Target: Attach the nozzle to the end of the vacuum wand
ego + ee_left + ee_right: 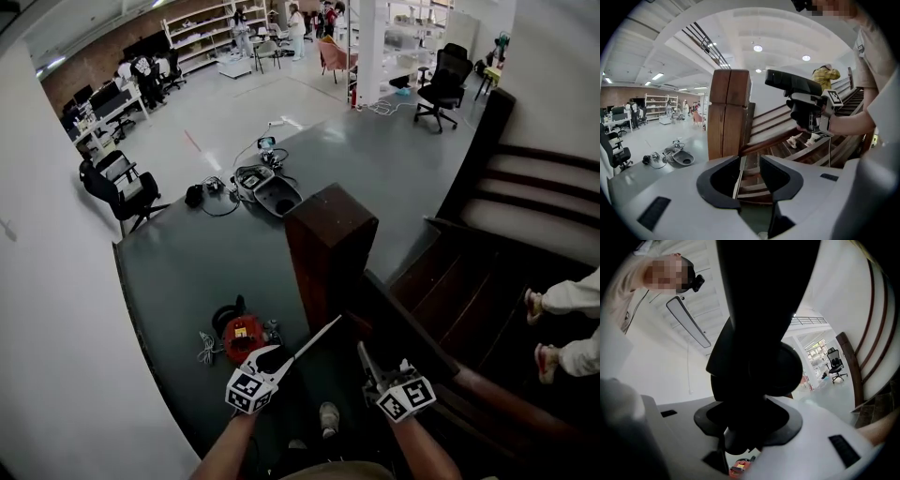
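Wooden post (330, 244): it stands at the stair edge, just ahead of me.
Red vacuum (242, 339): it sits on the grey floor (187, 272) below. I cannot find the wand's end in any view.
Black vacuum part (759, 357): I judge it is the nozzle. It looks like stiff, light, smooth plastic. I would grip its neck and keep its socket free.
Right gripper (740, 434): its 2 jaws are clenched on this part.
Left gripper (750, 171): its jaws are slightly apart, with nothing between them.

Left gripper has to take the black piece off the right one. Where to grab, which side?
Probably the long stretch of the black piece rising above the right gripper, coming from the left; its lower end is clamped there.
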{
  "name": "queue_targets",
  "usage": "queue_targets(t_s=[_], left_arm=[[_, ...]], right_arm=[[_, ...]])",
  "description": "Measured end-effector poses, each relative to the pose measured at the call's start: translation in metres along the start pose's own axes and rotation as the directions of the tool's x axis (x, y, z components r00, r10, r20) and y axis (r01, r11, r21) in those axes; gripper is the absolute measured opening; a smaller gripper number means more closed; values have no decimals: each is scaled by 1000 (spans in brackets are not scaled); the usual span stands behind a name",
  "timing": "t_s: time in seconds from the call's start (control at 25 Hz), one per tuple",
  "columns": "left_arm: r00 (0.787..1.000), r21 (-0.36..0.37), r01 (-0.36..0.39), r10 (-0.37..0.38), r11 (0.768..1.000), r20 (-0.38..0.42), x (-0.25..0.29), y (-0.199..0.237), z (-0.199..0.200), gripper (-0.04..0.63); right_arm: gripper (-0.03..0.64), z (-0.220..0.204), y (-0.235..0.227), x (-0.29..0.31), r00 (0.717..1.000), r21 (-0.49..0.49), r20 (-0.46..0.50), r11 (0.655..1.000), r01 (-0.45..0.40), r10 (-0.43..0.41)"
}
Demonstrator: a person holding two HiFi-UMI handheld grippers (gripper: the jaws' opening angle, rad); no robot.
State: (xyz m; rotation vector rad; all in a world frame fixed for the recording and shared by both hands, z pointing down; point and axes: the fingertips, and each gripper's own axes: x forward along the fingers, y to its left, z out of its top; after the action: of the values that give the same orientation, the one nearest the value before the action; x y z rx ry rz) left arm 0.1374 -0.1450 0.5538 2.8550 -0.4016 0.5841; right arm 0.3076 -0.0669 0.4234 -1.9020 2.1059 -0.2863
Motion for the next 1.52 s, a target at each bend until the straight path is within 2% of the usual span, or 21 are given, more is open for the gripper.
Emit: queue_targets(t_s=[0.16,0.32,0.44,0.6,0.76,0.84,1.0,1.08,1.24,1.4,1.52], left_arm=[[997,1,18,-18,1000,-79,62,13,-38,130],[985,52,37,-27,998,-168,128,31,-75,141],[966,50,54,-40,997,-257,169,37,-112,153],[939,27,35,-24,999,-342,209,49,-164,167],[905,72,29,4,997,-425,239,57,-205,176],[893,89,11,30,996,-450,251,60,-223,180],[883,102,-35,79,994,-462,276,75,-259,201],[880,111,-16,67,994,-471,289,74,-271,201],[852,146,22,58,989,-520,300,70,-270,201],[859,133,6,63,991,-509,308,72,-264,197],[842,163,31,63,986,-536,310,72,-264,162]], right_arm=[[175,-29,-18,11,999,-30,-5,999,39,-39],[175,-44,-38,26,997,-57,7,995,80,-79],[175,-48,-53,29,994,-67,25,992,111,-109],[175,-54,-59,33,991,-69,53,990,126,-122],[175,-57,-58,34,990,-56,72,990,128,-123],[175,-56,-59,30,988,-35,86,990,135,-132],[175,-72,-62,26,986,-15,90,990,143,-141],[175,-79,-63,24,985,-11,93,989,147,-146],[175,-73,-60,26,985,-13,101,990,143,-141],[175,-77,-58,27,986,-14,97,990,141,-139],[175,-79,-60,27,986,-2,92,990,140,-139]])
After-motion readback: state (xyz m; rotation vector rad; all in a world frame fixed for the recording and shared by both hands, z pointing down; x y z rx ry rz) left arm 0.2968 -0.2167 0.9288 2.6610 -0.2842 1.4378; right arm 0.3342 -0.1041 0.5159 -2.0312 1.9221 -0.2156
